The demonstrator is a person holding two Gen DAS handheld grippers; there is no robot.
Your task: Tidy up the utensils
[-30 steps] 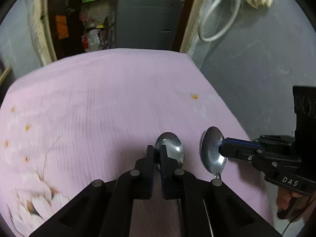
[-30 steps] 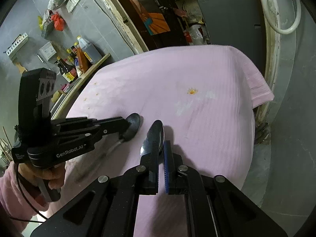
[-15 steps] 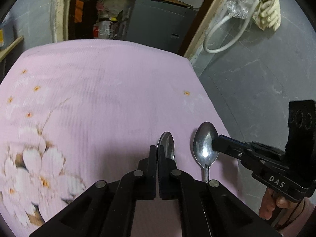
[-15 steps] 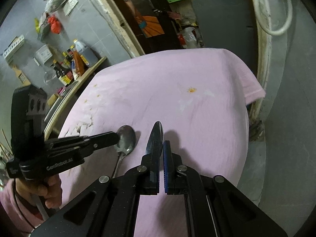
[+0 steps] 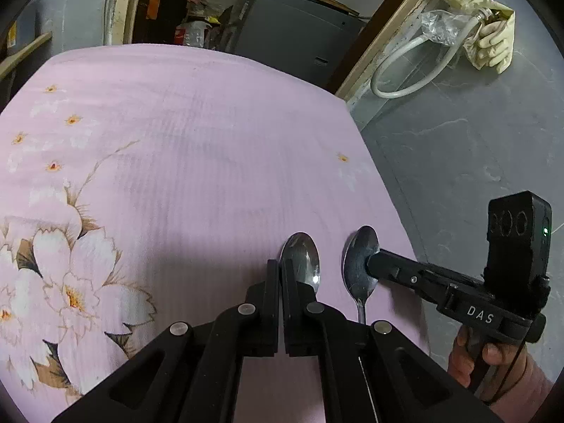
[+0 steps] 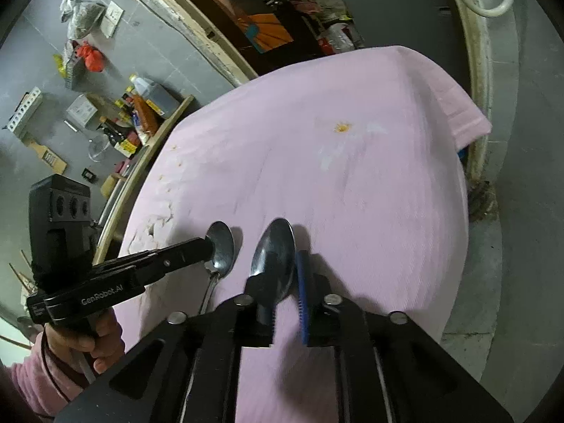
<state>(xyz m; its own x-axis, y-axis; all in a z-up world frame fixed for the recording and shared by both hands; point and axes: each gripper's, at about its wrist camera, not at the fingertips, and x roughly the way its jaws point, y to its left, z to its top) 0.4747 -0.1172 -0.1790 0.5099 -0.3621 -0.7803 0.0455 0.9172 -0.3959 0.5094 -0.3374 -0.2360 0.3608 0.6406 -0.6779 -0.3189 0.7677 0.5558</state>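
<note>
Two steel spoons lie side by side on the pink flowered cloth [image 5: 176, 162]. My left gripper [image 5: 281, 268] is shut on the left spoon [image 5: 300, 257], whose bowl sticks out past the fingertips. The right spoon [image 5: 360, 261] lies beside it, with my right gripper's tip at its bowl. In the right wrist view my right gripper [image 6: 284, 275] has its jaws parted; the right spoon [image 6: 274, 257] lies between them, on the cloth [image 6: 352, 176]. The left spoon [image 6: 220, 246] and left gripper [image 6: 208, 245] show to its left.
The table's right edge drops to a grey floor [image 5: 458, 162] close to the spoons. A grey cabinet [image 5: 296, 38] stands behind the table. A shelf with bottles [image 6: 141, 112] runs along the left wall. A white hose [image 5: 412, 67] hangs at right.
My right gripper's jaws have parted around its spoon, which now rests on the cloth. My left gripper stays shut on its spoon, lowered beside it.
</note>
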